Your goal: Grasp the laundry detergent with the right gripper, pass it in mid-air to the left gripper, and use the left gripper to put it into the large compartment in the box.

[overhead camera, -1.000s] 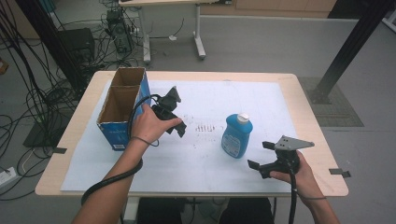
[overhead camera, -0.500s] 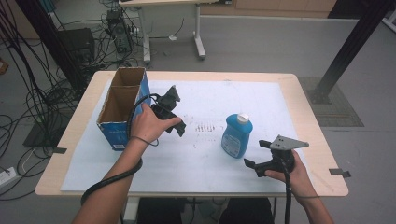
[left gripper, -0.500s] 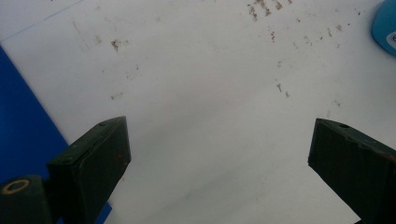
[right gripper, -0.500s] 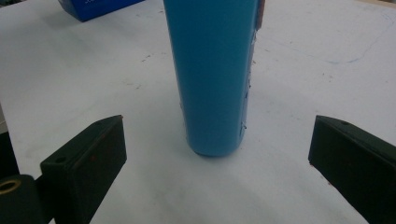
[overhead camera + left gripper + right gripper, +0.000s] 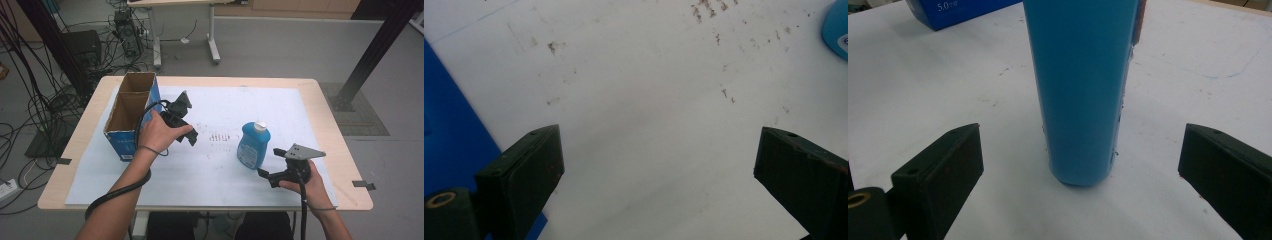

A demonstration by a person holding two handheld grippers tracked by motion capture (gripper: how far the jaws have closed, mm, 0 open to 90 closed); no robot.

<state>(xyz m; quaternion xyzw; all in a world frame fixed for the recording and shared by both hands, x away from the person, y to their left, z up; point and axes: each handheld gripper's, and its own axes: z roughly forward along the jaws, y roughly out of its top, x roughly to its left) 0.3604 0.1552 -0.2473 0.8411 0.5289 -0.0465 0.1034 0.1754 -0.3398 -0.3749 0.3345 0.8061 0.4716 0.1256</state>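
Fingers of the right gripper point(image 5: 267, 175) stood spread wide and released, aimed at the blue bottle point(image 5: 253, 145) from the near side of the tabletop point(image 5: 325, 115). In the right gripper view the bottle point(image 5: 1080, 90) rose upright between the two black fingers point(image 5: 943, 170), a little farther off than their tips, with clear white paper on either side of it, so nothing touched it. From above, the bottle stood on the white sheet point(image 5: 215, 165) right of centre, its white cap point(image 5: 259, 126) on top, just beyond the right gripper, which the right hand point(image 5: 307, 182) held low near the tabletop's front edge.

The left gripper point(image 5: 187, 127) was held in the left hand point(image 5: 157, 132) above the sheet, just beside the blue cardboard box point(image 5: 131, 112), which stood open-topped near the left edge with a divider making two compartments. Its fingers point(image 5: 524, 170) were likewise parted and grasped nothing; the left gripper view looked down on bare, speckled paper, with the box's blue wall point(image 5: 451, 130) at one side and a sliver of the bottle point(image 5: 836, 27) in the upper corner. Bottle and box stood well apart.
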